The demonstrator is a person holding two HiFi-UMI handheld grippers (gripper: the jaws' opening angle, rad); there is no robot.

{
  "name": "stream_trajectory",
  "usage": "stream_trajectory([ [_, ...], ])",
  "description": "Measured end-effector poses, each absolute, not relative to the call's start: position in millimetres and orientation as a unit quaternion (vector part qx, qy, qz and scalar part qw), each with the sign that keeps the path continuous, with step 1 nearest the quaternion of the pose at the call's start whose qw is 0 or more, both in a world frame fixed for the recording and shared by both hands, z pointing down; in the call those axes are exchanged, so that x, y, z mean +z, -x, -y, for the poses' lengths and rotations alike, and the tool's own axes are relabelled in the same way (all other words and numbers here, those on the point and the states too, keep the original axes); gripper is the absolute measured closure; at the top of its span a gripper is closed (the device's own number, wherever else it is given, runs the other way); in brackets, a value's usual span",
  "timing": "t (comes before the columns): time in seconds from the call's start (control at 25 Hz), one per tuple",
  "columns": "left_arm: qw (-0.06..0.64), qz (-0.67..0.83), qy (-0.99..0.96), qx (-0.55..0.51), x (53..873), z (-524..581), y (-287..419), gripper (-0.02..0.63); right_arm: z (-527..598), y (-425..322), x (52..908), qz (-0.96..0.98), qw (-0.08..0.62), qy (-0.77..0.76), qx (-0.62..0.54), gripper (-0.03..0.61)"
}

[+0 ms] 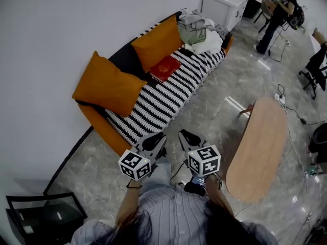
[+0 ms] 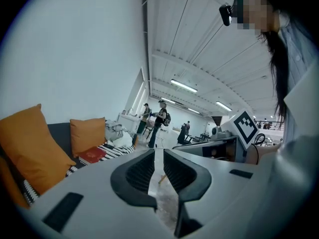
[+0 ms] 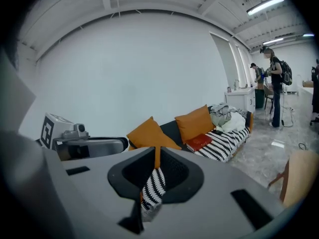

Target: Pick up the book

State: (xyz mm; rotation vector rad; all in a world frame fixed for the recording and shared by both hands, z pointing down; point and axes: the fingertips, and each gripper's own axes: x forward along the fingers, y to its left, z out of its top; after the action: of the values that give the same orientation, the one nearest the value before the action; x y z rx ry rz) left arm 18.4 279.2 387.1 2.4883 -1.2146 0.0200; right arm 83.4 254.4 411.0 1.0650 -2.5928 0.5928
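Left gripper [image 1: 155, 141] and right gripper [image 1: 188, 138]: both jaws together, empty, well short of the sofa [image 1: 153, 106]. Red book [image 1: 165, 68] lies flat on the striped seat, beside an orange cushion [image 1: 157, 42]. It is probably stiff, fairly heavy and smooth-covered, so pinch the free front edge.

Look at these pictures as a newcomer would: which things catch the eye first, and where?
The striped sofa against the white wall stands out, with two orange cushions on it and a red book on the seat by the farther cushion. Nearest the camera, the left tool and right tool sit side by side, both shut and empty, aimed at the sofa. A pale oval table stands to the right.
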Motion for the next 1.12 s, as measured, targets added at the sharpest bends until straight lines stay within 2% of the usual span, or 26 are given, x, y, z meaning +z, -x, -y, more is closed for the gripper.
stream_trajectory([
  [0.68,0.190,0.421,-0.887,-0.003,377,-110,82,0.568,-102,-8,399,0.878,0.150,-0.404,0.209,0.535],
  [1.12,0.211,0.410,-0.887,-0.014,390,-67,111,0.568,-65,11,407,0.864,0.162,-0.425,0.218,0.535],
])
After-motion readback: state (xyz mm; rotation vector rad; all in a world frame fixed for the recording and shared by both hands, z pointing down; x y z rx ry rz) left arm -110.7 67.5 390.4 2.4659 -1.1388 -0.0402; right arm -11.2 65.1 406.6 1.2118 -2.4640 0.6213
